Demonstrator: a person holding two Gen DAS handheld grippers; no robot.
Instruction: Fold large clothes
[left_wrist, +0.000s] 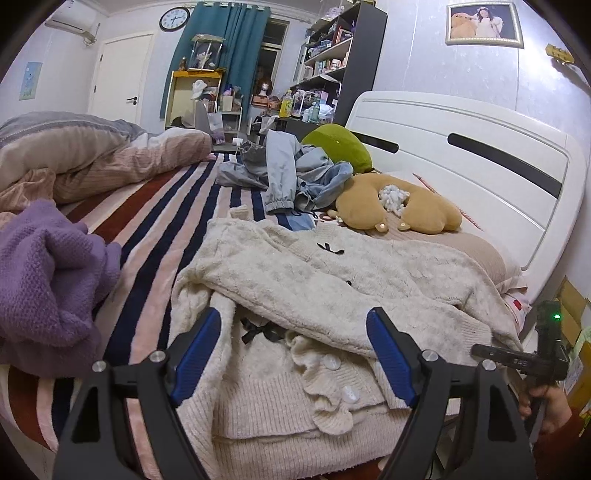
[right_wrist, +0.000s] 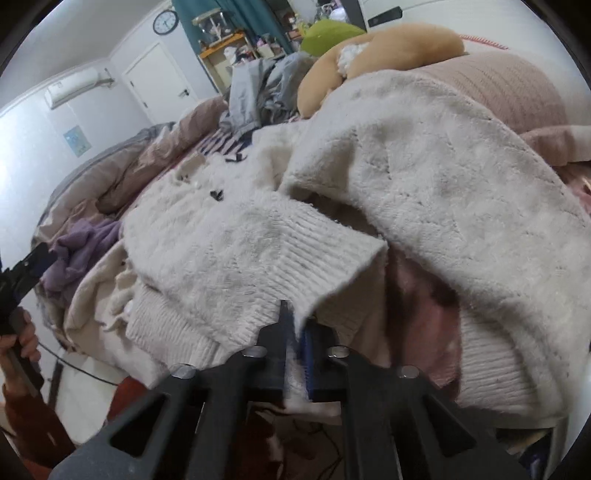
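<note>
A cream knit cardigan (left_wrist: 332, 280) with white buttons and small black bows lies spread on the striped bed, one front flap folded over. My left gripper (left_wrist: 295, 332) is open and empty, its blue pads just above the cardigan's near part. My right gripper (right_wrist: 297, 325) is shut on the ribbed hem of the cardigan (right_wrist: 295, 251) and holds that corner lifted off the bed. The right gripper also shows at the far right of the left wrist view (left_wrist: 524, 354).
A purple knit garment (left_wrist: 48, 280) lies at the left. A tan plush toy (left_wrist: 399, 206), a green cushion (left_wrist: 340, 144) and a heap of grey-blue clothes (left_wrist: 288, 173) lie near the white headboard (left_wrist: 480, 166). A bunched duvet (left_wrist: 92, 155) fills the far left.
</note>
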